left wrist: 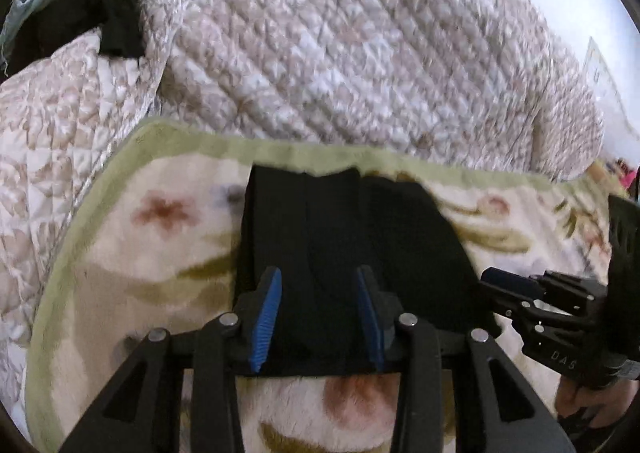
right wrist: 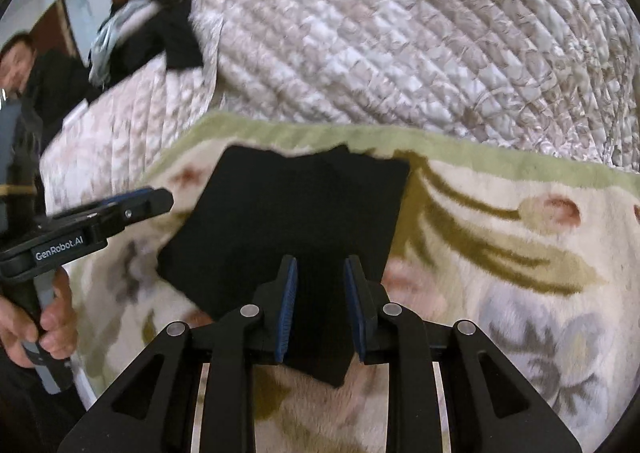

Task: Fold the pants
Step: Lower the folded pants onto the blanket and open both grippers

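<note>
The black pants (left wrist: 344,249) lie folded into a compact rectangle on a floral blanket (left wrist: 160,237). They also show in the right wrist view (right wrist: 288,221). My left gripper (left wrist: 318,285) is open, its blue pads over the near edge of the pants, with cloth between the jaws. My right gripper (right wrist: 320,273) is open over the pants' near corner, cloth between its jaws. The right gripper shows from the side in the left wrist view (left wrist: 520,289), at the pants' right edge. The left gripper shows in the right wrist view (right wrist: 132,205), at the pants' left edge.
A quilted beige duvet (left wrist: 360,45) is piled behind the blanket. Dark clothes (left wrist: 100,21) lie at the back left. A person (right wrist: 24,61) sits at the far left of the right wrist view. The blanket has a green border (right wrist: 360,133).
</note>
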Tool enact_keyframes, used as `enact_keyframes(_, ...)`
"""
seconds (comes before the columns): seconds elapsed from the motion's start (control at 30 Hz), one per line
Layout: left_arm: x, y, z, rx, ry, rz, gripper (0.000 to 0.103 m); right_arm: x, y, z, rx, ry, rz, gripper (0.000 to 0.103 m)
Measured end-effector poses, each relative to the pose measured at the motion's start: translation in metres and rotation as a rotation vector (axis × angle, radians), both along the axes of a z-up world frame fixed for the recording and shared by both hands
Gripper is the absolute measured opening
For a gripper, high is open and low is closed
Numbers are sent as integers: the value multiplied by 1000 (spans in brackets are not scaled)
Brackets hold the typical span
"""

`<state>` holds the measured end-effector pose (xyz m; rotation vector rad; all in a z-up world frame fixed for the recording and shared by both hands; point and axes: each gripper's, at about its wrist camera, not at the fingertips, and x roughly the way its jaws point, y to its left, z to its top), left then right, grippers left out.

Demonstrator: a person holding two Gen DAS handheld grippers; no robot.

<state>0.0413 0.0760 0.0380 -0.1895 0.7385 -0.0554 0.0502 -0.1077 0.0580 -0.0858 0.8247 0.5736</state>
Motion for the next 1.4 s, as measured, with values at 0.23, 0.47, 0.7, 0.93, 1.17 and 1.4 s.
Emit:
enact_keyframes(0.23,0,-6,-33,65,50,-23,37,7,-1,-24,-37,65,12,24)
enact_keyframes(0.47,27,-1,-11,63,27,5,37,26,7,-9,-20,13,17,24)
enact_keyframes(0.7,81,4,-29,95,97,36,38,77,18,-26,-42,61,0,27)
enact_keyframes(0.93,58,4,-17,97,78,56,41,57,10,-9,-27,20,-12,47)
enact_keyframes(1.17,12,1,-15,79,73,81,46,14,2,-6,-18,43,5,48)
enact_keyframes(1.4,-19,-5,-17,86,70,85,57,-31,-3,-12,-45,53,11,49)
